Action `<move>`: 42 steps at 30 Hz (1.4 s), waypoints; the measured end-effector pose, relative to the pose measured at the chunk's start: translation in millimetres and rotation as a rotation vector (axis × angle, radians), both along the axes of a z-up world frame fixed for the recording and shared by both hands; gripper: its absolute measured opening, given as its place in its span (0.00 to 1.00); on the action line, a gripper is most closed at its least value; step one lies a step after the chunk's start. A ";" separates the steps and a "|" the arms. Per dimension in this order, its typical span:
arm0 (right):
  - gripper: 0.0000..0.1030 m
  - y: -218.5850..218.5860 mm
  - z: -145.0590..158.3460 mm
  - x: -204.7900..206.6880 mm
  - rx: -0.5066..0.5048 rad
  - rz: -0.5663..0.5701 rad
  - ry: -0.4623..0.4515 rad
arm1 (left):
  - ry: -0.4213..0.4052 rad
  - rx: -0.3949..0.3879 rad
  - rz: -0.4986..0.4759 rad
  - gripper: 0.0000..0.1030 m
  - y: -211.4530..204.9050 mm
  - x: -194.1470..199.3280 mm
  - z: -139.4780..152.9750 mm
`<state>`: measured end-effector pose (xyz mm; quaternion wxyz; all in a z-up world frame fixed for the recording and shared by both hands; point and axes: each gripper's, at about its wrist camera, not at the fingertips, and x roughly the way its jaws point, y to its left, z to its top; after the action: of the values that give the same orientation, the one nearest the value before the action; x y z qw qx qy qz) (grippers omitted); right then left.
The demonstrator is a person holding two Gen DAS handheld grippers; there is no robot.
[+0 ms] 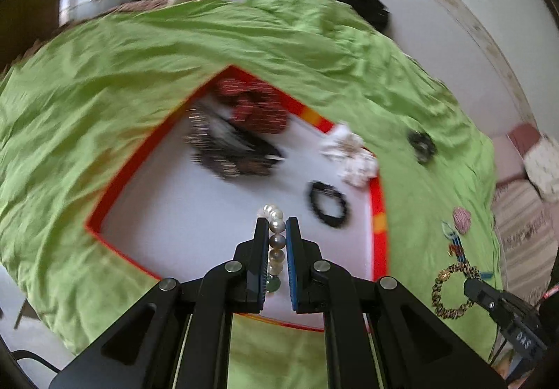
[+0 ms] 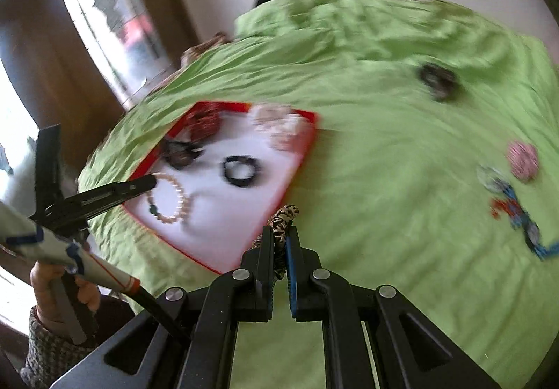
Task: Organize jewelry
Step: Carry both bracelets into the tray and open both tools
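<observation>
Two handheld grippers work over a green bedsheet [image 1: 139, 74] w/ a red-rimmed white tray [image 1: 379, 221] on it. Left gripper [image 1: 277, 232] is clamped on a pearl bracelet [image 1: 276, 225], which hangs over the tray floor, probably so it can be let go inside w/ the other pieces: a black bead bracelet [image 1: 328, 204], dark and red beaded items, a white fabric piece on the rim. Right gripper [image 2: 279, 242] pinches a leopard-print scrunchie [image 2: 284, 218] just off the tray's near edge. Blurred shapes remain on the sheet: a dark ring [image 2: 436, 78], a pink round piece [image 2: 522, 160], maybe hair ties.
</observation>
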<state>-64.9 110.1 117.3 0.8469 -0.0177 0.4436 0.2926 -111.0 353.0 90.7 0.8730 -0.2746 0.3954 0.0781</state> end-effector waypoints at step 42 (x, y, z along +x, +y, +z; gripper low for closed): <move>0.25 139.0 -39.6 15.8 -0.072 0.128 0.051 | -0.076 0.137 0.232 0.36 44.2 -22.7 -5.4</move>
<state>-49.1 249.1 77.7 0.8138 -0.0689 0.4730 0.3304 -133.7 397.2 85.3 0.8893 -0.2611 0.3213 0.1945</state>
